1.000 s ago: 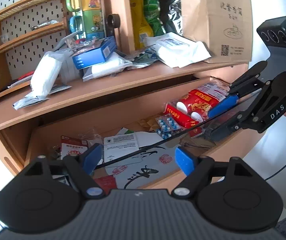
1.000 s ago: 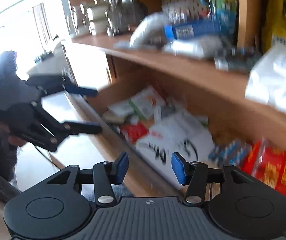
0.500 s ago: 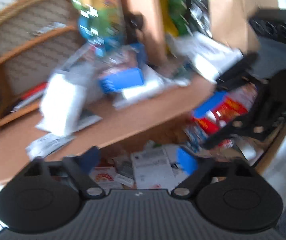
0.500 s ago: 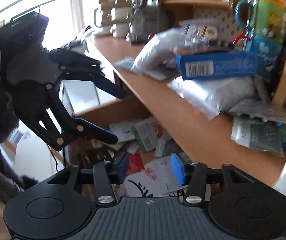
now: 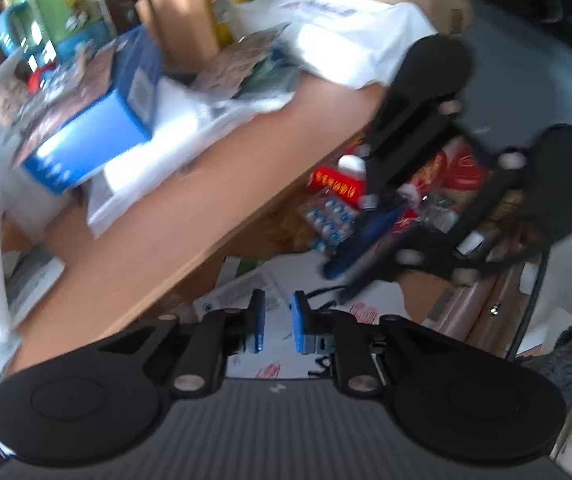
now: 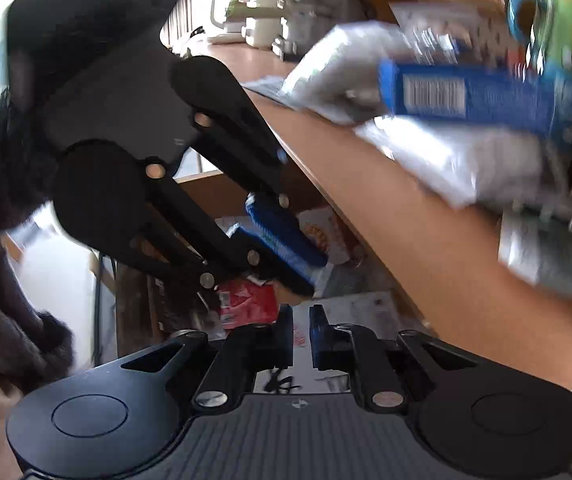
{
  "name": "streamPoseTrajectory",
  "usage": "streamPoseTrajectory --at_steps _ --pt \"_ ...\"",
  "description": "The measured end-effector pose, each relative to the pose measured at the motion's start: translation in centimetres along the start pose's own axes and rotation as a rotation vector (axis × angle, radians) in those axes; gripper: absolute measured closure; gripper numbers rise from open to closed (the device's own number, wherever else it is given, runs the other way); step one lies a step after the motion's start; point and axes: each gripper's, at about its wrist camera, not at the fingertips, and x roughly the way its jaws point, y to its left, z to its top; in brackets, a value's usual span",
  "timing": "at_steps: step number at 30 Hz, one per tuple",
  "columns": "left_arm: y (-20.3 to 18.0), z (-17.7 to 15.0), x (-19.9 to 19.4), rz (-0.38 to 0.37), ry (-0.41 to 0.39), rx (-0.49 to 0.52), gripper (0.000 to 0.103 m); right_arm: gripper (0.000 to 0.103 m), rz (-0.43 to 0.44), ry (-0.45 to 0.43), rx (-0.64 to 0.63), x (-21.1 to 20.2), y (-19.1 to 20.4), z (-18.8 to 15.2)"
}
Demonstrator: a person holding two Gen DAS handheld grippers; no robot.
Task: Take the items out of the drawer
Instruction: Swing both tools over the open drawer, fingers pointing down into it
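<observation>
The open wooden drawer (image 5: 481,312) under the desk holds a white calligraphy sheet (image 5: 278,344), blue blister packs (image 5: 327,220) and red packets (image 5: 337,184). My left gripper (image 5: 277,326) is over the white sheet, its blue pads nearly closed with a narrow gap and nothing between them. My right gripper (image 6: 301,336) is low over the drawer, also nearly closed and empty. Each gripper shows large and blurred in the other's view: the right one (image 5: 349,252) above the blister packs, the left one (image 6: 286,248) above a red packet (image 6: 246,304).
The desk top (image 5: 206,184) overhangs the drawer and carries a blue box (image 5: 86,136), white bags (image 5: 345,40), mugs (image 5: 46,8) and a brown paper bag. White cups (image 6: 254,12) stand at the far end. The drawer front (image 5: 497,308) is on the right.
Both grippers have dropped closer to the drawer and to each other. Both sets of fingers have narrowed from wide open to nearly closed. The views are motion-blurred.
</observation>
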Motion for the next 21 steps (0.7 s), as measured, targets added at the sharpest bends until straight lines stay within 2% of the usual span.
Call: streamPoseTrajectory --at_steps 2,5,8,13,19,21 --pt "-0.2 0.1 0.3 0.014 -0.006 0.022 0.089 0.103 0.04 -0.033 -0.06 0.7 0.2 -0.9" --pt "-0.2 0.1 0.7 -0.014 0.009 0.048 0.089 0.103 0.072 -0.099 -0.127 1.6 0.8 -2.5" --pt "-0.8 -0.2 1.1 -0.012 0.024 0.144 0.089 0.102 0.101 -0.098 -0.047 2.8 0.5 -3.7" --pt "-1.1 -0.6 2.4 -0.123 0.083 0.257 0.089 0.1 0.077 -0.089 0.08 2.9 0.0 -5.0" --pt "-1.9 -1.5 4.7 -0.139 0.054 0.367 0.088 0.098 0.012 -0.022 0.14 2.8 0.3 -6.4" --pt "-2.1 -1.9 5.5 -0.141 0.049 0.392 0.09 0.098 -0.008 -0.033 0.138 2.0 0.4 -6.7"
